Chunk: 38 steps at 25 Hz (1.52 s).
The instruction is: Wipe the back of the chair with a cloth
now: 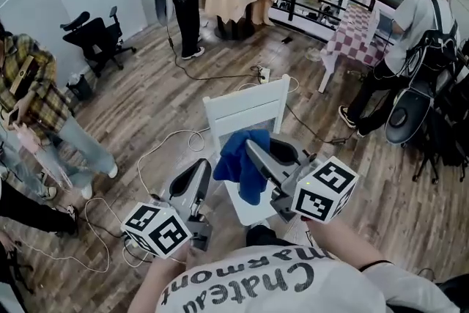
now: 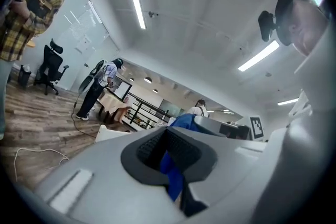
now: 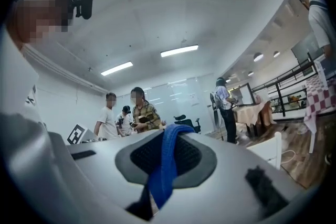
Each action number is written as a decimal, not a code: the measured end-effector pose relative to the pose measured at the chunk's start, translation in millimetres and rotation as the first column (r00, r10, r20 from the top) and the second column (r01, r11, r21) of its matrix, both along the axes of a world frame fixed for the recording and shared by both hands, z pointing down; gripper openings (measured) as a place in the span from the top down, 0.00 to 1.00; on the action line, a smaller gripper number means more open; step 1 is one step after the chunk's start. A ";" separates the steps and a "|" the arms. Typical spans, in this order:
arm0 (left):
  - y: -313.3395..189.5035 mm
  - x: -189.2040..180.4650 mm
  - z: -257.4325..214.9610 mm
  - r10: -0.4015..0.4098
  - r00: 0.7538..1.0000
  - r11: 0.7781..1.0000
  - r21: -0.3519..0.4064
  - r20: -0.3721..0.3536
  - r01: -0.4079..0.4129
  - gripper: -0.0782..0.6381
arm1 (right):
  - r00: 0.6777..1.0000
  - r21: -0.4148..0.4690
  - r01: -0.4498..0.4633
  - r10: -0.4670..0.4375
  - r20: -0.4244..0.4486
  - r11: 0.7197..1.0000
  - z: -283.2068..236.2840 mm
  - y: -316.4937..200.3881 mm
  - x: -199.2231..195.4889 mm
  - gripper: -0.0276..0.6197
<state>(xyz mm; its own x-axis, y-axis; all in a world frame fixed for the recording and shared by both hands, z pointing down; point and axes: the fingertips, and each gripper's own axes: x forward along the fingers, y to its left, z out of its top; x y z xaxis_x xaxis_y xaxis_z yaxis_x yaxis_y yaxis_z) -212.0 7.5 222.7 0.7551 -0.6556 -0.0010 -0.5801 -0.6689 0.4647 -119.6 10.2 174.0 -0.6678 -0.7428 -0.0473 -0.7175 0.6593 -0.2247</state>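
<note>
Left tongs (image 1: 204,167) and right tongs (image 1: 250,147) both pinch blue cloth (image 1: 234,161), its length hanging down.

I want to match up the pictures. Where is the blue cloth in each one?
Head view: the blue fabric cloth hangs mid-picture from the right claw, by the white wooden chair.
Left gripper view: a blue strip low in the middle, in the slit of the left claw.
Right gripper view: low in the middle, pinched in that claw.
Shared landmark: the white chair, visible in all three.
</note>
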 end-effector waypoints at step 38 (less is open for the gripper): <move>34.4 46.5 40.7 -0.029 0.999 0.995 -0.092 0.020 0.031 0.88 | 0.991 -0.160 -0.112 0.098 -0.096 0.981 64.1 27.2 88.4 0.88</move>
